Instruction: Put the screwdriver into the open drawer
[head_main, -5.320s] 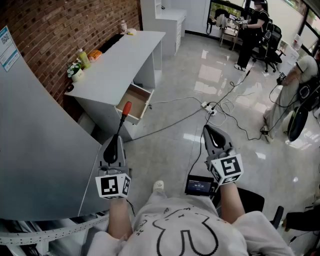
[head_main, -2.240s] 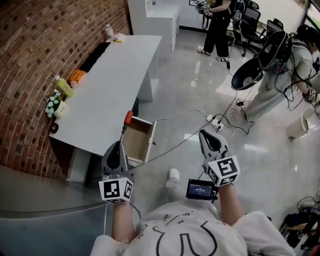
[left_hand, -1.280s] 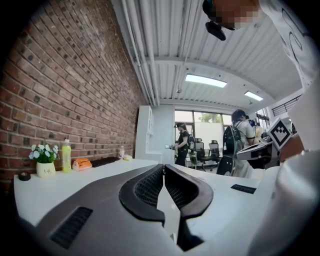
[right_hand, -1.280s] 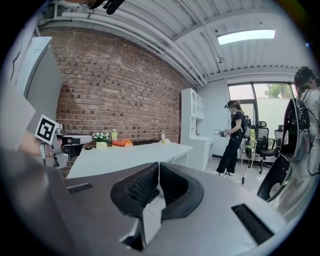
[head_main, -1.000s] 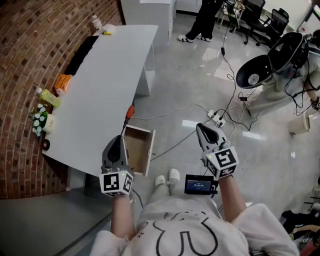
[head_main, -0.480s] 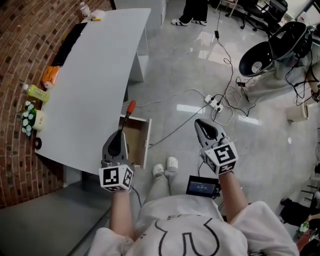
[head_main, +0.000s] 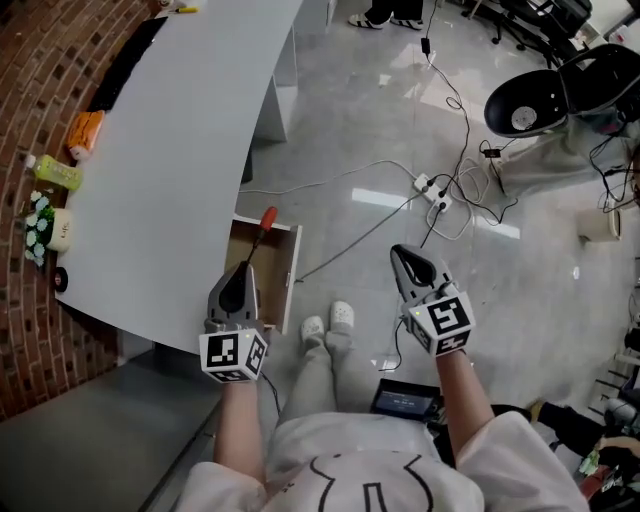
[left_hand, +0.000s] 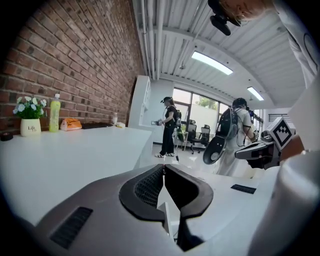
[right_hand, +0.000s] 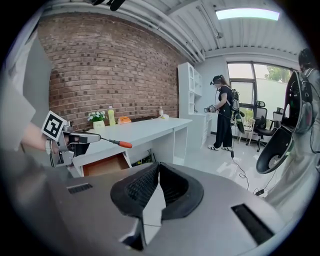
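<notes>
My left gripper (head_main: 244, 268) is clenched on the thin metal shaft of the screwdriver (head_main: 266, 221). The tool sticks straight out past my fingertips, its long axis running on in line with the jaws. The red handle is the far end, pointing away from me, and the shaft's near end is pinched between the pads. In the head view the screwdriver lies over the open drawer (head_main: 270, 278), with the handle over the drawer's far end, where it meets the white desk (head_main: 170, 150).

From the right gripper view the screwdriver (right_hand: 119, 143) is close to level, its handle dipped slightly. It sits above the drawer's brown inside (right_hand: 102, 165), not touching it.

My right gripper (head_main: 405, 262) has its jaws pressed together on nothing. It hangs over the grey floor to the right of the drawer, well apart from it.
</notes>
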